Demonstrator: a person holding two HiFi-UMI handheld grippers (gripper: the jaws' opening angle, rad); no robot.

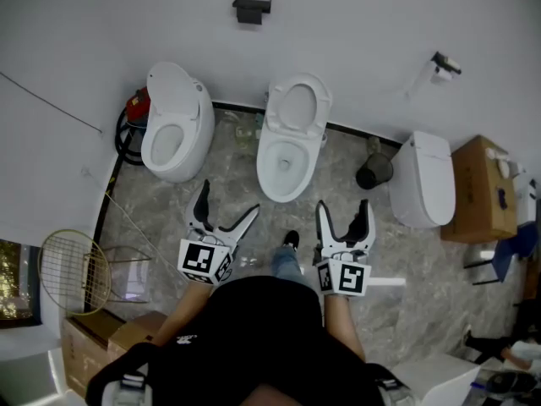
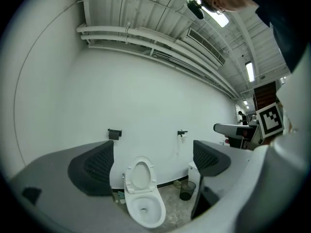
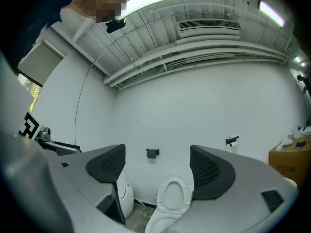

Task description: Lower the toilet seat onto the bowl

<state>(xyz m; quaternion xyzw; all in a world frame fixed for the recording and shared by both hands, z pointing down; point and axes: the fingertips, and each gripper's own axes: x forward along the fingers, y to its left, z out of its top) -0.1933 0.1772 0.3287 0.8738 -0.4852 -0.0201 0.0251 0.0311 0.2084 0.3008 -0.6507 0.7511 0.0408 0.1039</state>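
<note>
The middle toilet stands against the white wall with its white seat [image 1: 296, 106] raised upright above the open bowl [image 1: 286, 166]. Both grippers hover over the floor in front of it, apart from it. My left gripper [image 1: 230, 199] is open and holds nothing. My right gripper [image 1: 342, 206] is open too, also with nothing in it. In the left gripper view the raised seat [image 2: 140, 174] and bowl [image 2: 146, 210] show between the dark pads [image 2: 97, 166]. In the right gripper view the seat [image 3: 174, 196] shows low, partly behind the right pad [image 3: 208, 171].
A second toilet [image 1: 173, 127] with its lid up stands to the left, and a closed one [image 1: 425, 180] to the right. A black bin [image 1: 374, 172] sits between the middle and right toilets. A cardboard box [image 1: 482, 189] stands far right, a racket [image 1: 74, 271] at the left.
</note>
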